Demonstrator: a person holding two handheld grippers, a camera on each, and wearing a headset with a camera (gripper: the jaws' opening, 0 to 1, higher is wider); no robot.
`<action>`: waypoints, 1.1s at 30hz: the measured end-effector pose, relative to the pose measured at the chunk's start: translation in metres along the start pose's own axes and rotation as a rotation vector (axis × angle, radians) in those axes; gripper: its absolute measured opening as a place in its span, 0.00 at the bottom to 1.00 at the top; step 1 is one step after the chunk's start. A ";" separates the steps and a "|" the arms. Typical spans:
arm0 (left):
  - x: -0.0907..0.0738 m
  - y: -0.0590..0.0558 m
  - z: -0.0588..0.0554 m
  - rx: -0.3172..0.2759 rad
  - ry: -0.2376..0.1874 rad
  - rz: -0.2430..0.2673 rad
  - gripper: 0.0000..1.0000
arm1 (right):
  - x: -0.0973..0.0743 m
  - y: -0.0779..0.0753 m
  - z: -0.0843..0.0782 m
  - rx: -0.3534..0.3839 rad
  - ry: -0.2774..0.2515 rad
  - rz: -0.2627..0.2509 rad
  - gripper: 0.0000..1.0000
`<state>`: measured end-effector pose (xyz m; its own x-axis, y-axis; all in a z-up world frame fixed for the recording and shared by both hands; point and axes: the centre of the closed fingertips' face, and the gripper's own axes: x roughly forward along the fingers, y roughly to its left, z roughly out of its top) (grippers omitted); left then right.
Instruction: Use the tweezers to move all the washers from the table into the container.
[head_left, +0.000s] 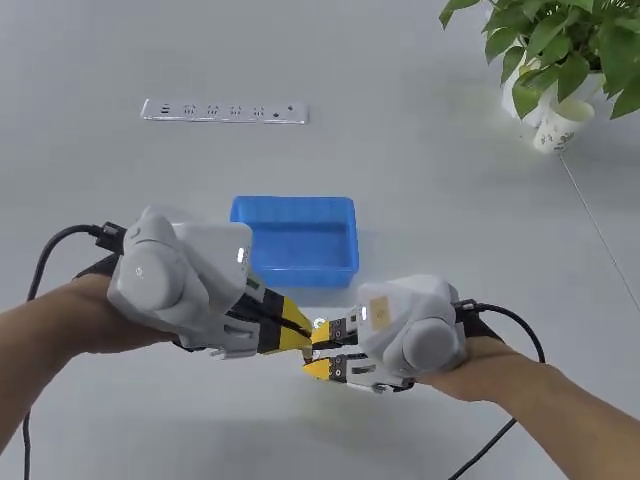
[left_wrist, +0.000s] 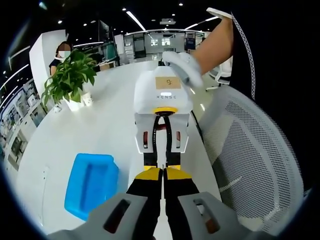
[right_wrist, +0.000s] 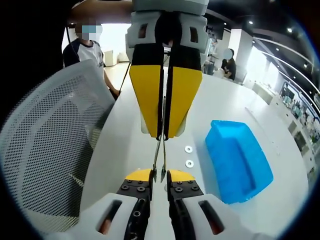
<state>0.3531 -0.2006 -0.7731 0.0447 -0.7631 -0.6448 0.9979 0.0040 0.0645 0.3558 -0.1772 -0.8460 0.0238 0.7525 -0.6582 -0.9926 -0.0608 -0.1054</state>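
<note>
My left gripper (head_left: 300, 335) is shut on the thin metal tweezers (right_wrist: 161, 135), whose tips point at my right gripper (head_left: 322, 352). In the right gripper view the left gripper's yellow jaws come down from the top, and the tweezer tips lie between my right gripper's (right_wrist: 160, 176) jaws. Those jaws stand a little apart, with a narrow gap on each side of the tips. Two small washers (right_wrist: 189, 156) lie on the white table between the grippers and the blue container (head_left: 298, 240). In the left gripper view the right gripper (left_wrist: 161, 162) meets my left gripper (left_wrist: 163, 173) tip to tip.
A white power strip (head_left: 224, 111) lies at the far side of the table. A potted plant (head_left: 560, 60) stands at the back right. A white mesh chair (left_wrist: 255, 160) sits by the table's near edge. People stand in the room behind.
</note>
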 end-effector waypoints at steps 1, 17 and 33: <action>0.001 0.001 0.000 0.001 0.001 -0.001 0.03 | 0.000 -0.001 0.000 0.000 0.000 -0.003 0.12; 0.012 0.011 -0.008 0.035 0.008 0.000 0.03 | 0.003 -0.011 -0.006 0.001 0.007 -0.028 0.11; 0.015 0.014 -0.010 0.020 0.007 -0.007 0.03 | 0.007 -0.015 -0.010 0.014 0.005 -0.028 0.11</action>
<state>0.3679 -0.2051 -0.7897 0.0381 -0.7587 -0.6503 0.9971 -0.0140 0.0748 0.3717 -0.1775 -0.8567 0.0524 0.7506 -0.6587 -0.9931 -0.0301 -0.1134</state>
